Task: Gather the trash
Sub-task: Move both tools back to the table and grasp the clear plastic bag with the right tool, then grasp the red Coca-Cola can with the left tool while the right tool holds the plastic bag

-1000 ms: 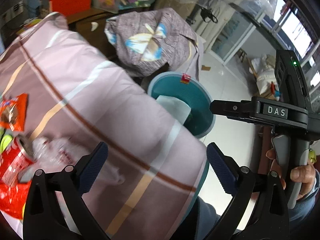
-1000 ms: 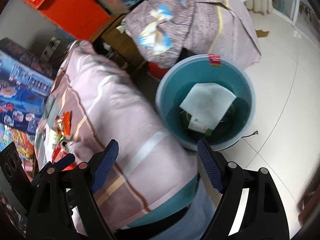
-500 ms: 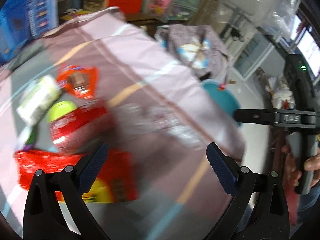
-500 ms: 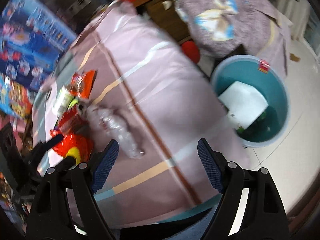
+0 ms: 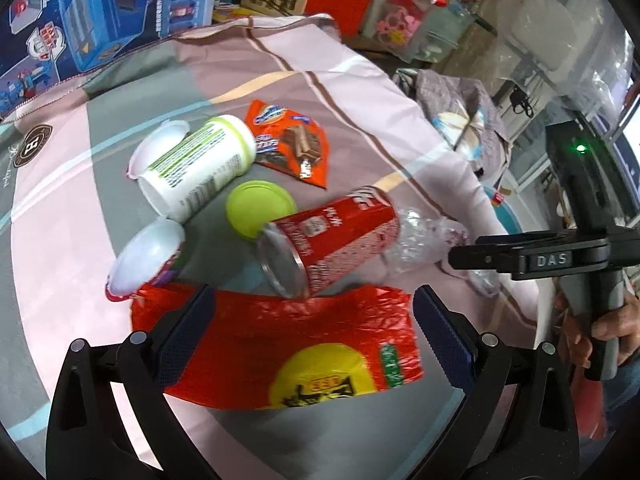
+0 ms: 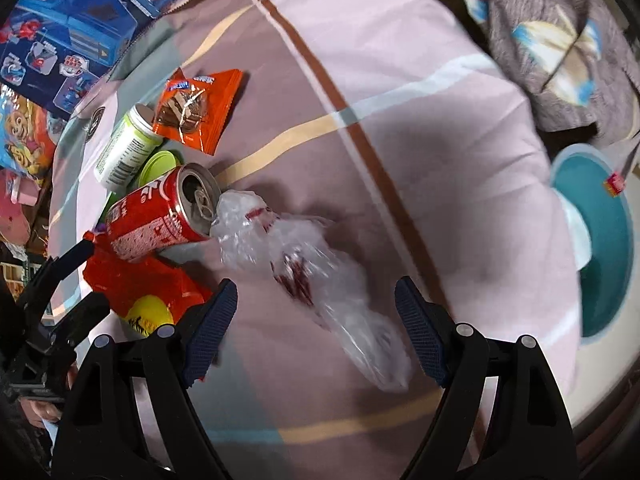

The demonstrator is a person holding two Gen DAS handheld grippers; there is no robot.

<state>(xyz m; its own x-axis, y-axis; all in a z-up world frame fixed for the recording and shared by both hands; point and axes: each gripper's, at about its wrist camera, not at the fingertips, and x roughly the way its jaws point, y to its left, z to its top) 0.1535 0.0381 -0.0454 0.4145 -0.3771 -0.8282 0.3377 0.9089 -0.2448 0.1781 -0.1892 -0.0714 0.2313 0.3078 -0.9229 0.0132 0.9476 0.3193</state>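
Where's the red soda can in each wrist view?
Left wrist: red soda can lies on its side at centre, base toward the camera, above the red bag.
Right wrist: same can at left of centre, opened top facing the crumpled clear plastic.
Shared landmark: orange snack wrapper.

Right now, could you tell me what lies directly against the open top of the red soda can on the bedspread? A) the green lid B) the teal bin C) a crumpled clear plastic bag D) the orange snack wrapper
C: in the right wrist view the crumpled clear plastic bag presses up against the pull-tab end of the red soda can, while the orange snack wrapper and green lid lie apart from that end.
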